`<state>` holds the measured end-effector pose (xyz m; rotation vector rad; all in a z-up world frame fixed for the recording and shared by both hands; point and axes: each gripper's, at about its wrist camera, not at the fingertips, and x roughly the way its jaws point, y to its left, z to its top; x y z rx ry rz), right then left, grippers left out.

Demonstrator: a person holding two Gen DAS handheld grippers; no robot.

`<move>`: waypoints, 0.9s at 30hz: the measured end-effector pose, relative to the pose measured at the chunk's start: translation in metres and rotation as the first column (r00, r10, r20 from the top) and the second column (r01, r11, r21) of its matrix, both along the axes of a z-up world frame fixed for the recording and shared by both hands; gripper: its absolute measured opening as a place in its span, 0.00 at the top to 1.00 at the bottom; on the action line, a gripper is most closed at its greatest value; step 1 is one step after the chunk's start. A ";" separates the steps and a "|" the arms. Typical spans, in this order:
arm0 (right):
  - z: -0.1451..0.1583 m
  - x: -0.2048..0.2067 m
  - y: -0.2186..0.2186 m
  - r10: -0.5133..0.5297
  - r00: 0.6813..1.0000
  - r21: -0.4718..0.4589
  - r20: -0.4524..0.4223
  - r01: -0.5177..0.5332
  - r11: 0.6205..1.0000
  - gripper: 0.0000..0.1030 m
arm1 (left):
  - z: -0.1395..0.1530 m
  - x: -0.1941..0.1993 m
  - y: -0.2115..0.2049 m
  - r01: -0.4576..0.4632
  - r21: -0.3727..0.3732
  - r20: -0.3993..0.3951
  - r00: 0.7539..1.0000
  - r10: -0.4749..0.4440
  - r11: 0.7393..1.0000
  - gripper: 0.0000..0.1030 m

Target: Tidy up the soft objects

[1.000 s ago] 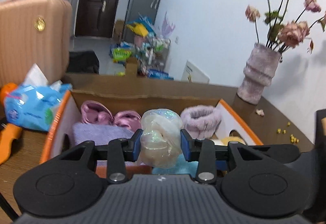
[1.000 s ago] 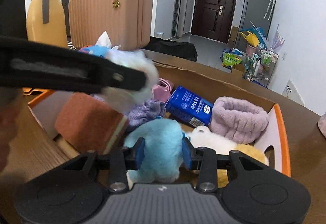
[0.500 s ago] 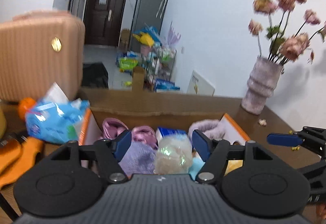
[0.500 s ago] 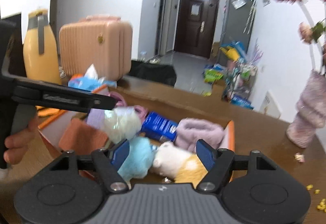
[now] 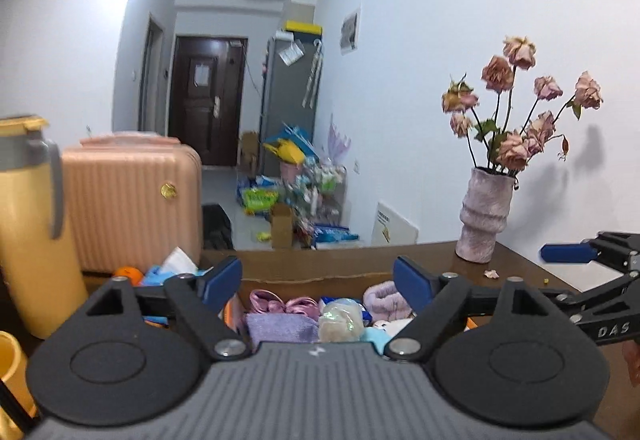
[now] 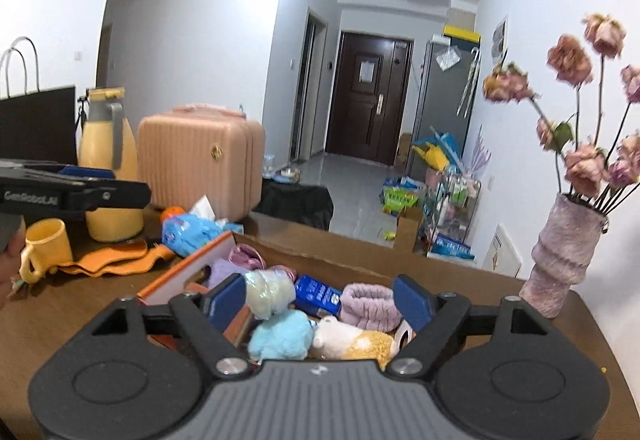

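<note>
A cardboard box (image 6: pixel 320 252) with orange-edged flaps sits on the brown table and holds soft things. In the right wrist view I see a pale wrapped plush (image 6: pixel 269 289), a blue plush (image 6: pixel 282 334), a white-and-yellow plush (image 6: pixel 352 340), a lilac fluffy band (image 6: pixel 370 306) and a blue packet (image 6: pixel 318 294). The left wrist view shows the wrapped plush (image 5: pixel 340 325), a purple towel (image 5: pixel 280 328) and pink bows (image 5: pixel 286 306). My left gripper (image 5: pixel 318 286) is open and empty above the box. My right gripper (image 6: pixel 320 298) is open and empty above it too.
A vase of dried roses (image 5: pixel 484 216) stands at the table's right. A yellow jug (image 6: pixel 106 168), a yellow mug (image 6: pixel 44 244), an orange cloth (image 6: pixel 116 260), a blue tissue pack (image 6: pixel 192 232) and a pink case (image 6: pixel 200 168) are at the left.
My left gripper let go of the wrapped plush and my right let go of the blue plush. Both opened wide and drew back and up from the box.
</note>
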<state>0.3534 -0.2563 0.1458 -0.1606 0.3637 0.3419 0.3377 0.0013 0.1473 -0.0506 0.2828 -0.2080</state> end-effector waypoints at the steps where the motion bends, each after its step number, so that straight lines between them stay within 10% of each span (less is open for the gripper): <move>1: -0.001 -0.007 0.000 -0.011 1.000 0.008 0.025 0.011 1.000 0.12 | 0.000 -0.007 0.001 -0.012 0.005 0.011 1.000 0.012 1.000 0.04; 12: -0.030 -0.086 -0.007 -0.165 0.965 0.214 0.205 0.121 0.969 0.00 | -0.035 -0.087 0.007 -0.116 0.016 0.123 0.986 0.113 0.993 0.00; 27: -0.048 -0.194 0.001 -0.187 0.953 0.200 0.237 0.140 0.970 0.00 | -0.056 -0.200 0.024 -0.176 0.009 0.160 0.972 0.173 0.984 0.00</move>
